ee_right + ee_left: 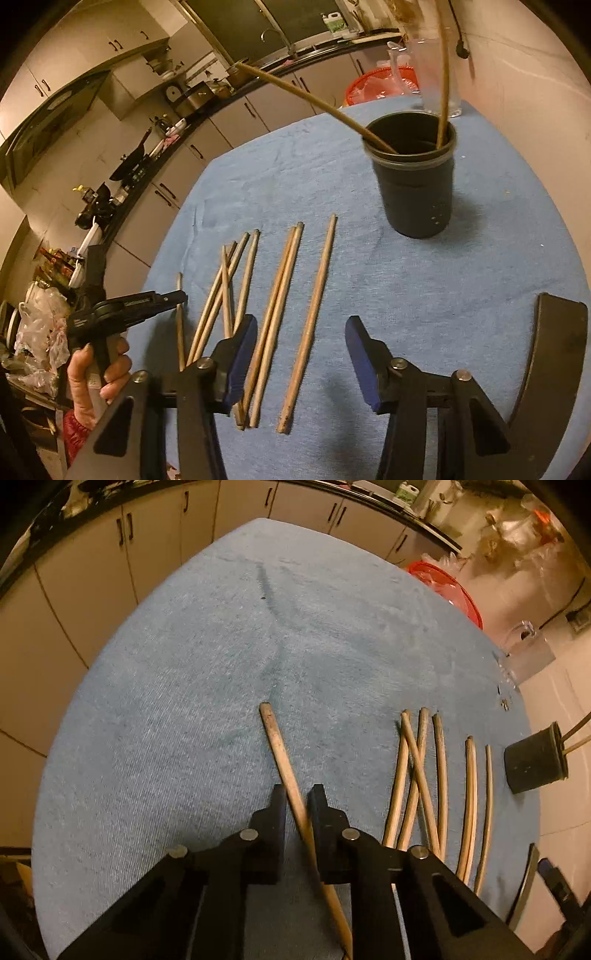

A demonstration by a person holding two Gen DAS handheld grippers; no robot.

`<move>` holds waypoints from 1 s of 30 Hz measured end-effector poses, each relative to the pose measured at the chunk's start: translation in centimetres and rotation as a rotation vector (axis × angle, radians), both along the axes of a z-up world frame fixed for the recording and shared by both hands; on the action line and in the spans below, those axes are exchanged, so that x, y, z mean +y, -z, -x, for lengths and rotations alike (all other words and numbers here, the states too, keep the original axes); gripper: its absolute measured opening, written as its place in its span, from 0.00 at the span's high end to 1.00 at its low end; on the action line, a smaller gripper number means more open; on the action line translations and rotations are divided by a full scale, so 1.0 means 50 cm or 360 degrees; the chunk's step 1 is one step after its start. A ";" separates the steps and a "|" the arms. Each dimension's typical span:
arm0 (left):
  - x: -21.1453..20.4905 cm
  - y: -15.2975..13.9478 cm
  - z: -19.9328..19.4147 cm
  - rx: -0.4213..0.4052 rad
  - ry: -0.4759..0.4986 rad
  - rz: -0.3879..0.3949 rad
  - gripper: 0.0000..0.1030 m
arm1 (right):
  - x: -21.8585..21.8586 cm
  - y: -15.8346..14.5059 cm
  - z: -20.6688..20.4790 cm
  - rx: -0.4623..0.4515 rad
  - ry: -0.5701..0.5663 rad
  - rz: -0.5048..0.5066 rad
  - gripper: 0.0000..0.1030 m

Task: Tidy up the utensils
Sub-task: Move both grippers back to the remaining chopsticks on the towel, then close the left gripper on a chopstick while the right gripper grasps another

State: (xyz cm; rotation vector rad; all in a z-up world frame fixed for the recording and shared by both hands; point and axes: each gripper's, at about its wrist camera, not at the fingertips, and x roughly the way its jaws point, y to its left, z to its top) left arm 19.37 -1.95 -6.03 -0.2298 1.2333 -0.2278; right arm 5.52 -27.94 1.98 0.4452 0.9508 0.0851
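A blue cloth [207, 672] covers the rounded worktop, with pale kitchen cabinets [92, 576] curving behind it and a cluttered kitchen counter [122, 173] visible along the left in the right wrist view. A red basin [448, 589] sits past the far edge of the cloth. The far half of the cloth is bare, and the near right area beside the cup is bare too.

The left tool [297, 801] points steeply down at the cloth with its black jaws drawn close on a single wooden chopstick [275, 738], which runs slantwise between them and reaches out ahead onto the cloth. A person's hand [98, 373] holds that tool's handle at the left of the right wrist view.

The right tool [301, 343] stands partly open with blue pads, and nothing is pressed between them; one lone chopstick [312, 317] lies on the cloth in the gap. Just left of it lies a close pair [277, 306], then a crossed bunch of chopsticks [225, 291]. A dark cup [413, 181] stands upright ahead and to the right, well apart from the loose sticks, with two chopsticks [306, 96] leaning out of it.
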 end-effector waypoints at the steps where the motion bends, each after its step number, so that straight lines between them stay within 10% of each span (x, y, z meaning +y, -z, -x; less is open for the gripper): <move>1: -0.005 0.003 -0.004 -0.0003 0.0005 -0.0008 0.89 | 0.006 -0.003 -0.009 0.0004 -0.0010 -0.0001 0.57; 25: 0.019 0.012 -0.011 -0.0007 0.0121 -0.0014 0.91 | 0.182 0.137 -0.387 0.0425 -0.0181 0.0310 0.69; 30: 0.009 0.010 -0.027 -0.0042 0.0133 -0.0024 0.92 | 0.218 0.136 -0.384 0.0389 -0.0227 0.0440 0.91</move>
